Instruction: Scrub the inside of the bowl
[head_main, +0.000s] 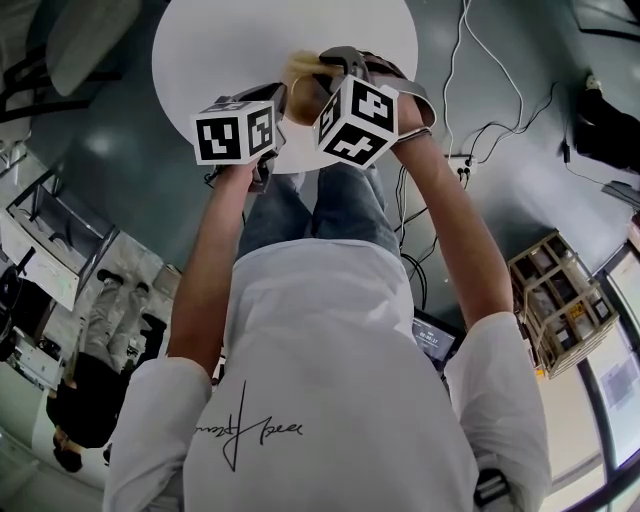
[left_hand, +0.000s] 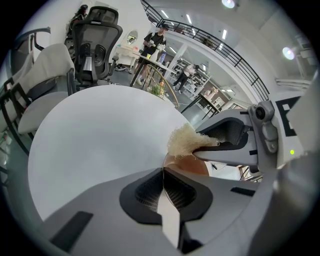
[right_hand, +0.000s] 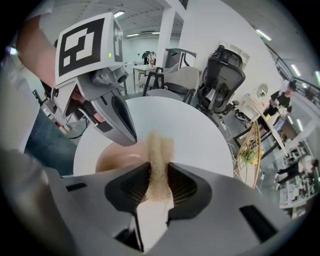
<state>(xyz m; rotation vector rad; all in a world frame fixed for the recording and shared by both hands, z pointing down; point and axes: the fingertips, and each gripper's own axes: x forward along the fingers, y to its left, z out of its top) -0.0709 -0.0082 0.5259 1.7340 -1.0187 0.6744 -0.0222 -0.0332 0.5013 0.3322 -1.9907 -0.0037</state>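
The right gripper (right_hand: 159, 172) pinches a pale fibrous scrub pad (right_hand: 160, 147), and the pad stands out lengthwise, straight ahead of the jaws, over the brown bowl (right_hand: 116, 156). The left gripper (left_hand: 164, 172) is pressed on the bowl's rim (only a thin seam shows between its jaws). Both forearms reach forward, close together. The bowl sits open side up near the edge of the round white table (left_hand: 95, 135).

The round tabletop (head_main: 200, 60) is plain white. The peach-tan glossy bowl (right_hand: 117, 155) holds a pale cream fibrous scrubbing pad (right_hand: 159, 145). The grey plastic left gripper (left_hand: 163, 172) and right gripper (right_hand: 159, 170) each bear a cube patterned in black-and-white squares.
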